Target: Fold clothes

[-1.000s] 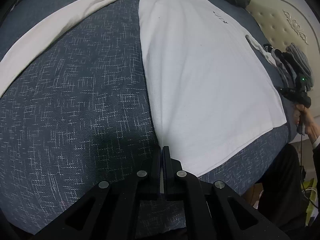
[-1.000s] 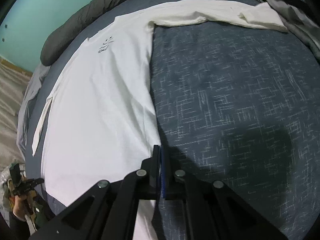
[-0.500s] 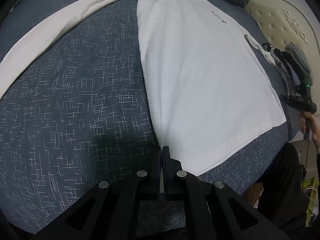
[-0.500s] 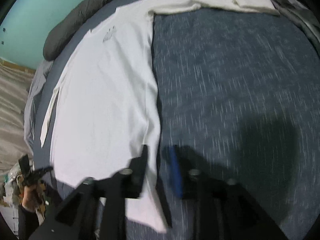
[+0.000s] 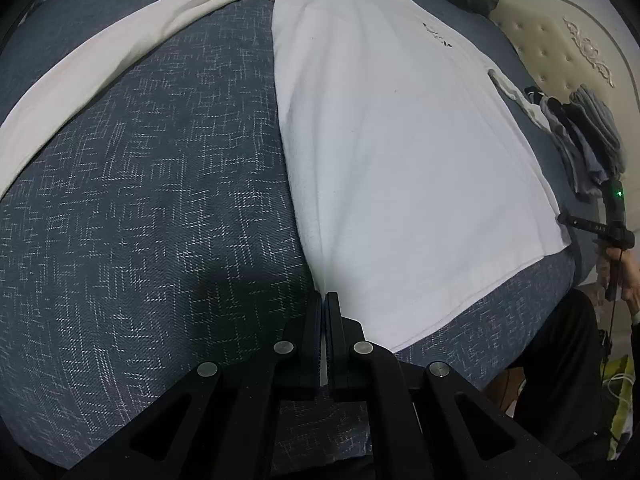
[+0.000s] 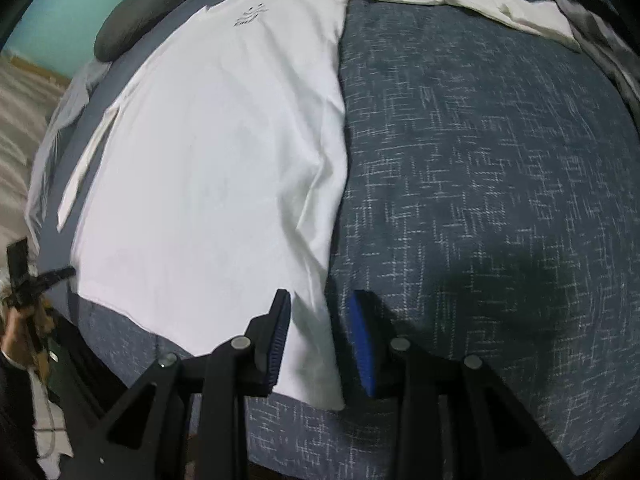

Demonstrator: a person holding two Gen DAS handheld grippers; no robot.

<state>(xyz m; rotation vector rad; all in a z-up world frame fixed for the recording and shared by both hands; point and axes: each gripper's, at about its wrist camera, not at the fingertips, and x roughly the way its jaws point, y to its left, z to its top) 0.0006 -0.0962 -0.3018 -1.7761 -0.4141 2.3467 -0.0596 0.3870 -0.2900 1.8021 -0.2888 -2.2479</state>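
White cotton lies spread flat over a dark blue woven bedspread (image 5: 160, 200): a long-sleeved shirt (image 5: 400, 152), chest up, with a small dark print (image 5: 436, 36) near the collar at the far end and the hem towards me at the near edge of the bed. On the left, one sleeve (image 5: 100, 64) runs out sideways across the cover. My left gripper (image 5: 323, 300) sits at the shirt's near left corner with its fingers pressed together; a thin white strip shows in the slit between them, so they are clamped on the hem there. Moving right across the body of the shirt, the cloth is smooth apart from a soft ridge along the right side seam. My right gripper (image 6: 318, 300) hovers over the near right corner, its blue pads (image 6: 362, 340) apart and closing, with the corner of the shirt lying between them and not yet pinched. The other sleeve (image 6: 460, 0) stretches away to the far right. Beyond it, at the right edge of the bed, lies a heap of grey and black clothes (image 5: 588, 136). A dark grey pillow (image 6: 160, 4) rests at the far end.
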